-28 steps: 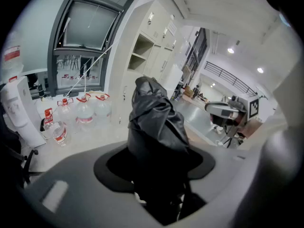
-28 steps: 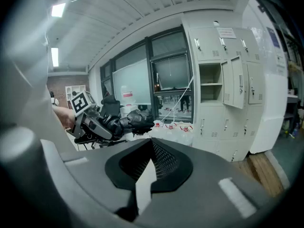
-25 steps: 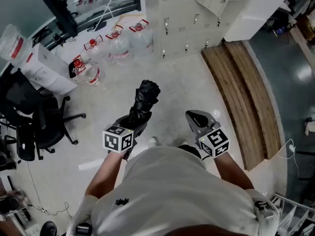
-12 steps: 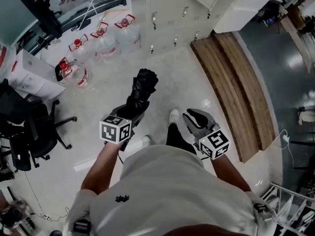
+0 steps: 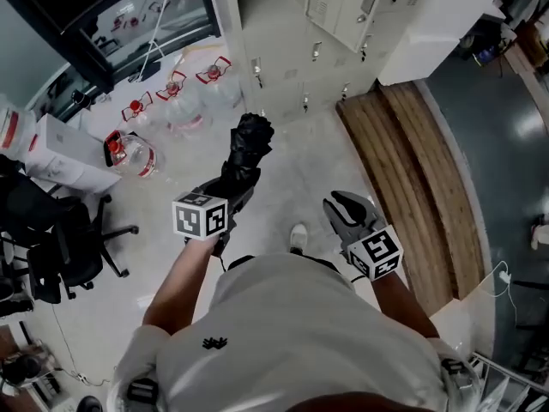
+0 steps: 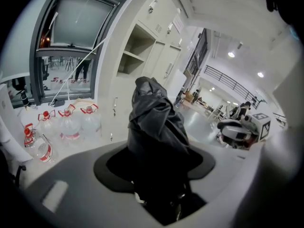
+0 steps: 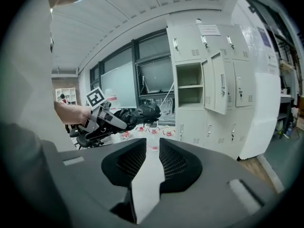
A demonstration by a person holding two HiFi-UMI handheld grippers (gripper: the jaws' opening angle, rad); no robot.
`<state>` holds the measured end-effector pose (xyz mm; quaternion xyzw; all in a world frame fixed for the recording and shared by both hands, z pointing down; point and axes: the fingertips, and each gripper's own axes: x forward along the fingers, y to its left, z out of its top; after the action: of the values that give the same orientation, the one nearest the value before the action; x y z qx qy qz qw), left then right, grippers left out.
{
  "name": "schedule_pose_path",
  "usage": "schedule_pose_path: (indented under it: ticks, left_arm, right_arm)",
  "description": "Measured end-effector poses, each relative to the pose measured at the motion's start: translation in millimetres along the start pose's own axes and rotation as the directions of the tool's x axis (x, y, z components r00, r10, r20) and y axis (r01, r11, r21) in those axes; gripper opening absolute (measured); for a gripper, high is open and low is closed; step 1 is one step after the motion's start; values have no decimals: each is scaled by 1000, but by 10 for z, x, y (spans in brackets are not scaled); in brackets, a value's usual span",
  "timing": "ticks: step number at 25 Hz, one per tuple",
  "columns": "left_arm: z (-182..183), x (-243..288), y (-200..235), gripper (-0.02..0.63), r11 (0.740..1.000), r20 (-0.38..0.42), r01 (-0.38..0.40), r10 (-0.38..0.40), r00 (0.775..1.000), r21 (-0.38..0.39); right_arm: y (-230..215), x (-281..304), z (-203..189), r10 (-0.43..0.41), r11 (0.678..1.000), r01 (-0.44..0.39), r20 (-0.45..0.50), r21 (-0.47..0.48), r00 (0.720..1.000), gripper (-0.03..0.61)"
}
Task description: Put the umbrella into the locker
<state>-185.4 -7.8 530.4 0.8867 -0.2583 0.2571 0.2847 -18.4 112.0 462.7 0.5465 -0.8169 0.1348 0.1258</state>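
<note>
My left gripper pinches the folded umbrella, its long axis pointing ahead at the open locker across bare floor; my right gripper is empty, jaws slightly apart.

Umbrella black, dull sheen. Lockers pale grey. Water jugs clear, red caps. Bench brown wood, lengthwise stripes. Office chair black. Shirt white.

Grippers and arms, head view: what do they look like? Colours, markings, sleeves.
The left gripper and right gripper both have dark grey two-jaw bodies, each carrying a white cube with black square markers. The right gripper's pads are black and ribbed. The person wears a white short-sleeved T-shirt with a small black mark.
</note>
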Motion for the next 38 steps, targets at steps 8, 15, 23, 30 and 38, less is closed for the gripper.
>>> schedule_pose_path:
  ticks: [8, 15, 23, 30, 38]
  left_arm:
    - [960, 721, 161, 305, 997, 51, -79, 80, 996, -20]
    - [1796, 1284, 646, 305, 994, 66, -112, 112, 991, -8]
    - [2779, 1984, 1147, 305, 989, 85, -149, 146, 986, 22]
    - [3524, 2588, 1357, 305, 980, 117, -197, 193, 974, 23]
    - [4251, 3252, 1725, 305, 942, 110, -337, 334, 936, 5]
  right_arm:
    - [-910, 277, 25, 10, 999, -10, -17, 31, 1000, 63]
    - [-1423, 865, 340, 15, 999, -14, -19, 48, 1000, 63]
    - [-1973, 1440, 663, -17, 997, 18, -9, 74, 1000, 62]
    - [-2534, 1691, 720, 23, 997, -20, -35, 68, 999, 61]
    - [-3635, 1667, 956, 59, 998, -59, -46, 3, 997, 61]
